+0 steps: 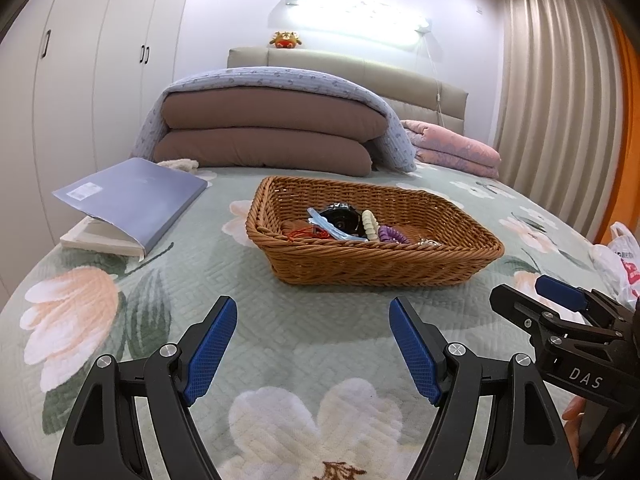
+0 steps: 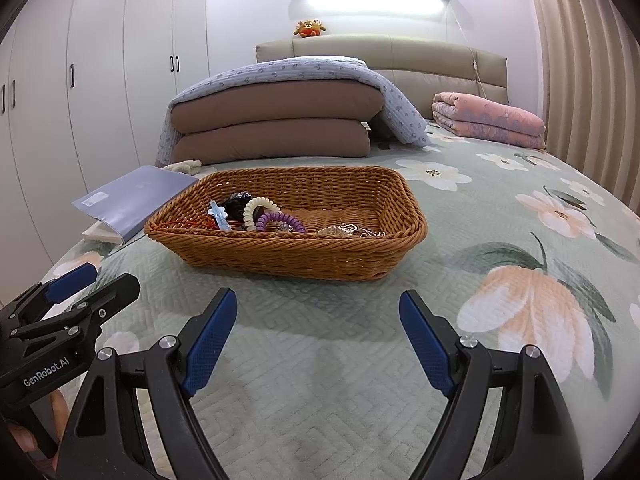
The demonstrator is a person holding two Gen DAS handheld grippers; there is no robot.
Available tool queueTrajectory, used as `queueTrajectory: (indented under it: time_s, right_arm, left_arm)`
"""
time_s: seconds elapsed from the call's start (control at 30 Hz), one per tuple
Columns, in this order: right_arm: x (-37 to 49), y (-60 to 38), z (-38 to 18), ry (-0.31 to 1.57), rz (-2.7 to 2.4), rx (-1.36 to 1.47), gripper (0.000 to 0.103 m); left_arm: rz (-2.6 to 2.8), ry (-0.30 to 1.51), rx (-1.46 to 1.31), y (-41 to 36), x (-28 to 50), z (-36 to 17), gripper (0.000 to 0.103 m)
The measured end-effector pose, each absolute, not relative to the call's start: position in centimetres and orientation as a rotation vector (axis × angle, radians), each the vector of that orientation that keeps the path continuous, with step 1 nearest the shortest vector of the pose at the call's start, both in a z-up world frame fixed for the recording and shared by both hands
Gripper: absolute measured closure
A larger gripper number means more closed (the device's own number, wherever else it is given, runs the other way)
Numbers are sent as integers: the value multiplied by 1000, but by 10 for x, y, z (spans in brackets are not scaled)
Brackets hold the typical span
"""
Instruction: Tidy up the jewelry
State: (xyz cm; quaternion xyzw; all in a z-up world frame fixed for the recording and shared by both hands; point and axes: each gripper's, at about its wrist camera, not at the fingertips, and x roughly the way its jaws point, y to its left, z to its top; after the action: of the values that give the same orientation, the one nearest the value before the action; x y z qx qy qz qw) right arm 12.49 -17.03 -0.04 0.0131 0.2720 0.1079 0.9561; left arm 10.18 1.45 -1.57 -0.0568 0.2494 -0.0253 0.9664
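Left gripper (image 1: 312, 344): jaws wide apart, nothing between the blue pads, tilted down toward the floral bedspread (image 1: 280, 320). Right gripper (image 2: 318, 340): likewise wide, empty, same downward tilt, alongside the left and level with it; visible also at the right edge of the left wrist view. Fingers (image 1: 576, 412) of a hand glimpsed beneath its body.

Ahead of both tools, clear of the pads: wicker basket (image 2: 280, 256), resting flat on the bedspread, long axis running crosswise, slightly skewed. Contents bunched toward its left end: cream coil band (image 2: 256, 208), purple coil band (image 2: 280, 220), black watch (image 1: 340, 218), blue clip (image 1: 324, 224), red cord (image 1: 308, 234).

Further left: blue folder (image 1: 132, 200). Beyond: folded quilts (image 1: 268, 128), headboard (image 1: 320, 60).
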Motion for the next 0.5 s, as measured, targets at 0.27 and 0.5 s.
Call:
queueTrajectory:
  time_s: [0.27, 0.5]
  right_arm:
    - [126, -170, -1, 556, 220, 28, 18]
    - [126, -170, -2, 558, 221, 29, 18]
  left_arm:
    - [-53, 509, -122, 16, 103, -16, 23]
    - [-52, 510, -122, 16, 103, -17, 23]
